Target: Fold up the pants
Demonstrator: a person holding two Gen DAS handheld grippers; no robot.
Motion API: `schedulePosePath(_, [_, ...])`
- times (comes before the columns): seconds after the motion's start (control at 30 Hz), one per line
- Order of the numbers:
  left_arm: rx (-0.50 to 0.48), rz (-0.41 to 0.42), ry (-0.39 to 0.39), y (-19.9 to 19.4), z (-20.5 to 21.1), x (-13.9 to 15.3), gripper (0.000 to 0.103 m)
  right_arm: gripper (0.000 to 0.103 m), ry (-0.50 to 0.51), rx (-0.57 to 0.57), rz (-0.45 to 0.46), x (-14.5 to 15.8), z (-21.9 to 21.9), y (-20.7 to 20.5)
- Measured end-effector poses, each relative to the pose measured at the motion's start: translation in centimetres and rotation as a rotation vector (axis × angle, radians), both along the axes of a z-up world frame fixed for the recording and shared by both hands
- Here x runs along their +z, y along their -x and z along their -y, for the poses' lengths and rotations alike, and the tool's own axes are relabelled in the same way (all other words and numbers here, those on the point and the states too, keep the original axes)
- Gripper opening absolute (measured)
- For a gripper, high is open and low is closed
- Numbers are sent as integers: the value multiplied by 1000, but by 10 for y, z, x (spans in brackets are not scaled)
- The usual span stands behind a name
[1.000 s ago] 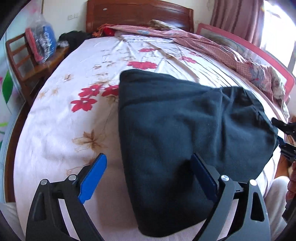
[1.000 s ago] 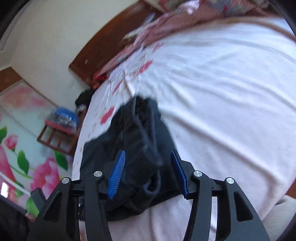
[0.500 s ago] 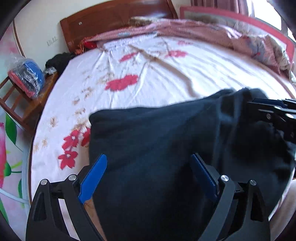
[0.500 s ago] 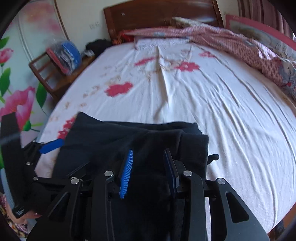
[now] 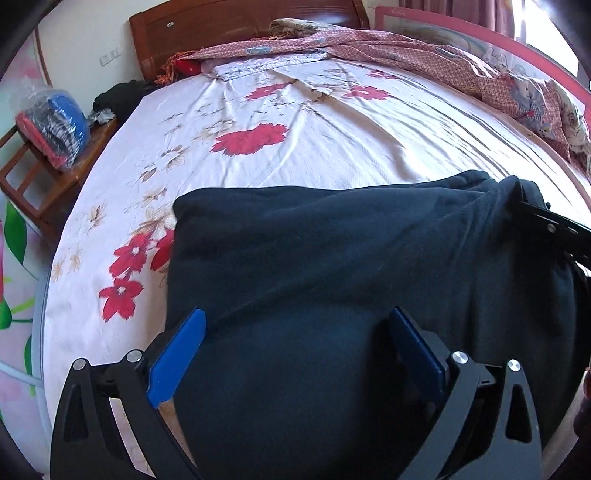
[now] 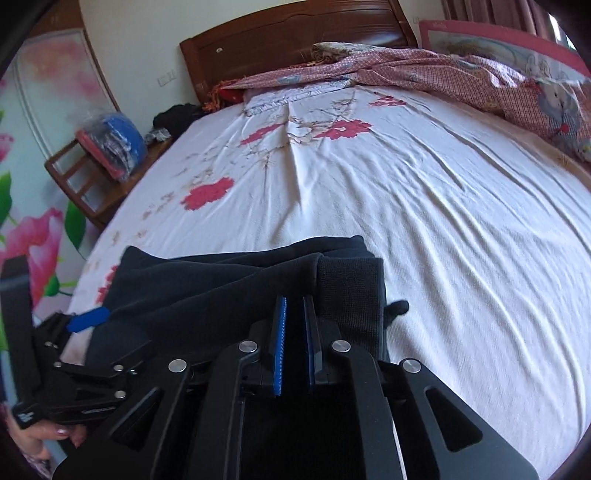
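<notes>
Dark navy pants (image 5: 332, 266) lie folded in a thick bundle at the near edge of the bed; they also show in the right wrist view (image 6: 229, 284). My left gripper (image 5: 295, 332) is open, its blue pads spread wide over the near left part of the bundle. My right gripper (image 6: 294, 310) is closed on the pants' ribbed waistband (image 6: 351, 284) at the bundle's right end. The right gripper shows in the left wrist view (image 5: 554, 229), and the left gripper in the right wrist view (image 6: 88, 319).
The bed has a white sheet with red flowers (image 5: 332, 140) and a wooden headboard (image 5: 236, 26). A pink checked quilt (image 5: 461, 62) lies along the far right side. A wooden chair (image 5: 33, 162) with a bagged bundle stands left of the bed.
The right gripper's fingers have closed from partly open to pinching the waistband. The left gripper has stayed open and moved a little further over the bundle.
</notes>
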State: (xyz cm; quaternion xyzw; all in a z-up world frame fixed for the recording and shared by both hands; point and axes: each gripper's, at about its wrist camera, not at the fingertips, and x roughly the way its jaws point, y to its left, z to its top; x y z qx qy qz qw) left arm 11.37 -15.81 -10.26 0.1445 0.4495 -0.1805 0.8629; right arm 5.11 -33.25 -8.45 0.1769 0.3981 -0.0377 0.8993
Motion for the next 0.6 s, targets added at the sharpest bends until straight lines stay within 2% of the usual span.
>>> schedulePosePath(0.1, [23,-13,26,4,-11,2,99,32,-7,8,32,9,-7,16])
schedulePosePath(0.13, [25,-14,31,6,-14,3,99,33,18,13,43,13,-12,23])
schedulePosePath(0.2, [25,-10,34,12,-20,4,99,43,54,20,53,17,-20,33])
schedulePosePath(0.33, [36,-23,65,20,-35,6,101,46,75,8,60,16,-28,54])
schedulePosePath(0.5, [88,-87,195,26,-71,3,101,46,61,-8,55,19,-22,72])
schedulePosePath(0.6, [100,-113,235,29,-82,-2,101,46,48,-13,47,19,-17,77])
